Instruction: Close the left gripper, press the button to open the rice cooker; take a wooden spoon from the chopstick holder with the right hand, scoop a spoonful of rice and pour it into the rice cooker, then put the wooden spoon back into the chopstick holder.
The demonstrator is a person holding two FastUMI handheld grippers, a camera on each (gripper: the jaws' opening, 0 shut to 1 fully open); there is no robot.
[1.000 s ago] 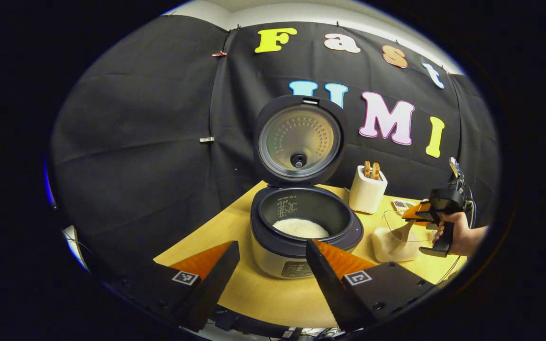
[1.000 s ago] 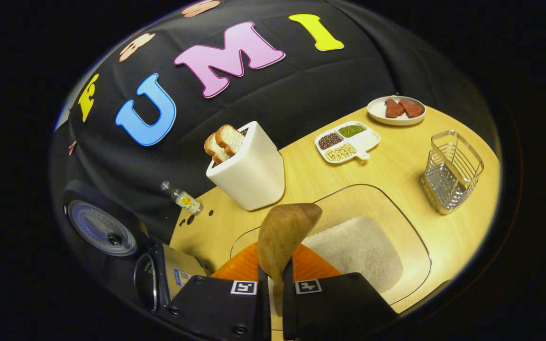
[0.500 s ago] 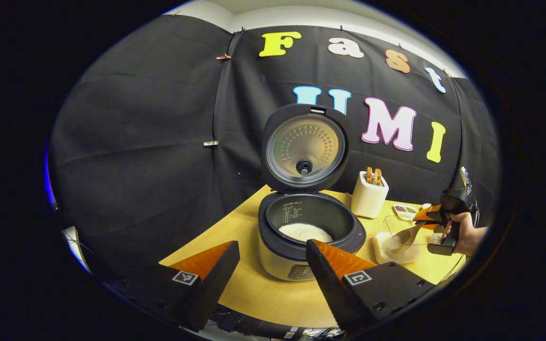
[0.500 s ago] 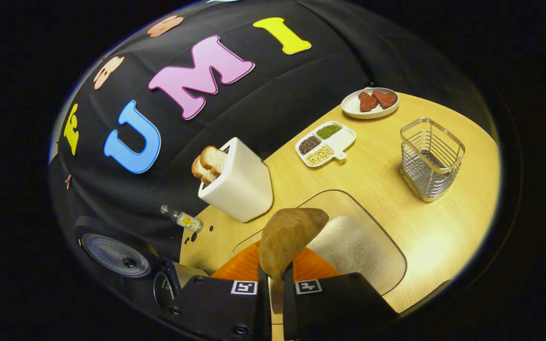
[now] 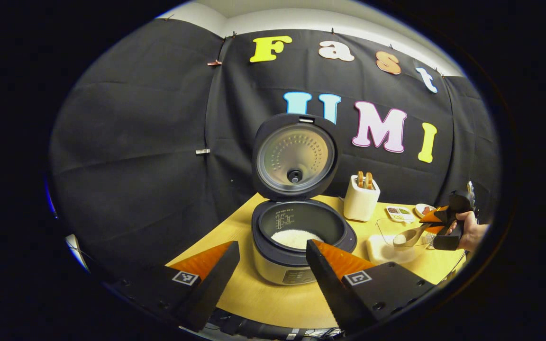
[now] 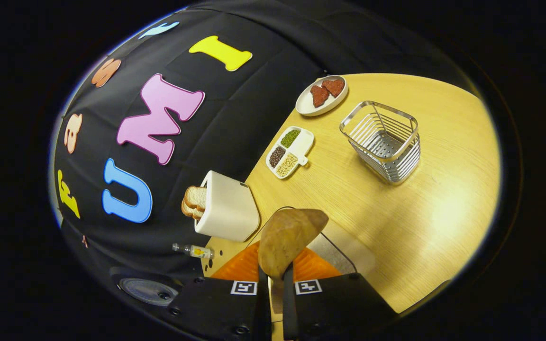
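The surface point(image 6: 424, 203) spreads ahead of both sets of jaws, with everything laid within reach of the right hand point(image 5: 472, 232). The rice cooker point(image 5: 296, 237) sits just beyond the tips of the left gripper point(image 5: 273, 265), its lid point(image 5: 295, 156) standing upright so the pot is open to take rice; some white rice already lies in the bottom. The left jaws stand wide apart, holding nothing, apparently parked back out of the way.

Past the right gripper point(image 6: 275, 298) jaws lies the clear rice container point(image 5: 396, 241), partly hidden beneath them. Ahead and to the left of those jaws is the toaster point(image 6: 225, 208) with bread, and farther ahead to the right stands the wire chopstick holder point(image 6: 386, 142), empty and waiting for the spoon to come back.

The right jaws are pinched narrow on the handle of the wooden spoon point(image 6: 287, 239), both sides pressing it. Its bowl juts straight forward from the tips. In the left gripper view the bowl is roughly level over the container and seems to carry rice, probably to stop it spilling before the carry to the cooker.
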